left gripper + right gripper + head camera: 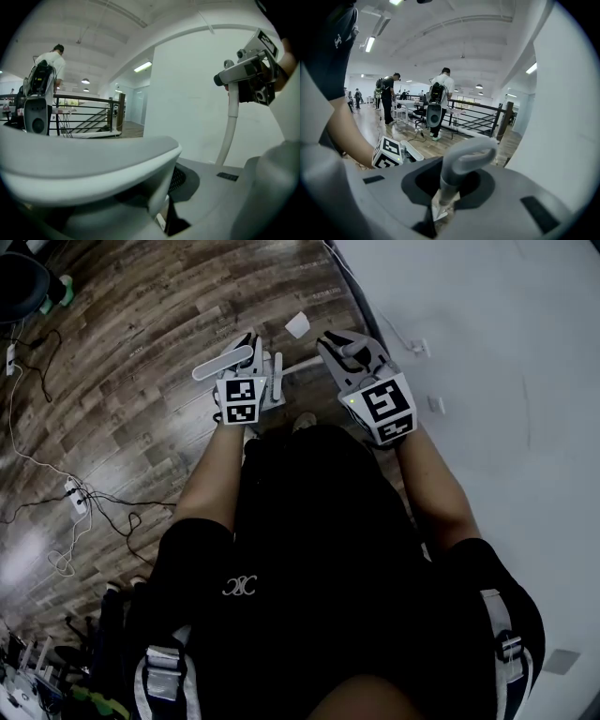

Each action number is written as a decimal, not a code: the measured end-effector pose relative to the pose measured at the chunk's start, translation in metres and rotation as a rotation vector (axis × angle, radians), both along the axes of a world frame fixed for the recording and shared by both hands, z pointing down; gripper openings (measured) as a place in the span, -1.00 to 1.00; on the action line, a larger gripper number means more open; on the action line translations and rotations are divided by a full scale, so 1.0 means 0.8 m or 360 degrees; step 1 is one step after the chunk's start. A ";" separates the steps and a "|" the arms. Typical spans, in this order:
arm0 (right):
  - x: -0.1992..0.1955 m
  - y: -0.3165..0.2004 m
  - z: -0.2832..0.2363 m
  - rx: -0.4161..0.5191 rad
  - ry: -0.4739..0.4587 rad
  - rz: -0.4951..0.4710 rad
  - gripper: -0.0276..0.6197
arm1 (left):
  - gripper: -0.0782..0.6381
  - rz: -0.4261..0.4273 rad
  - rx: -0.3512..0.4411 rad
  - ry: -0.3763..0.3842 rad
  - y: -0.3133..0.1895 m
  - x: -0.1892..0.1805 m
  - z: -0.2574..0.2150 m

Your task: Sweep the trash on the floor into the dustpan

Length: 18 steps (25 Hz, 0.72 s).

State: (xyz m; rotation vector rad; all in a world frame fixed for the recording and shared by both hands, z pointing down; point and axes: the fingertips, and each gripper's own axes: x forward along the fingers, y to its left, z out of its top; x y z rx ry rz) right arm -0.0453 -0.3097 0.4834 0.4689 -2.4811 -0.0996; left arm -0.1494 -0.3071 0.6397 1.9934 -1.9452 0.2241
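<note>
Black shirt point(319, 549) fills the lower head view, hiding whatever hangs below the hands. At 12 o'clock from it, the left gripper point(246, 371) and right gripper point(356, 357) sit side by side over the wooden floor point(141, 352), a white pole point(305, 363) showing between them. One white scrap point(297, 324), the trash, lies just beyond at 12 o'clock. No dustpan can be made out, so a blind sweep could flick the light scrap away. Cables point(94, 498) trail at 9 o'clock and could snag a tool.

From the left gripper view, its jaws are clamped on a broad handle point(93, 164). At 2 o'clock the other gripper grips the pole's top beside the wall point(187, 103), which a swing may knock.

From the right gripper view, the jaws pinch a looped handle point(466, 157) by its narrow stem, which could twist in the grip under load.
</note>
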 end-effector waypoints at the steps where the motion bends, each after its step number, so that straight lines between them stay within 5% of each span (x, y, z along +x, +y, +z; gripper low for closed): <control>1: 0.005 -0.007 -0.005 0.0021 0.0003 0.0003 -0.73 | -0.66 -0.0012 0.0002 -0.0001 0.000 -0.002 -0.001; 10: 0.039 -0.136 -0.021 0.0151 0.0043 -0.0050 -0.72 | -0.66 -0.0382 -0.0077 0.0053 -0.004 -0.031 -0.012; 18: 0.056 -0.276 0.019 0.0141 0.0089 -0.0253 -0.73 | -0.70 -0.0806 -0.0169 -0.0177 0.025 -0.064 -0.060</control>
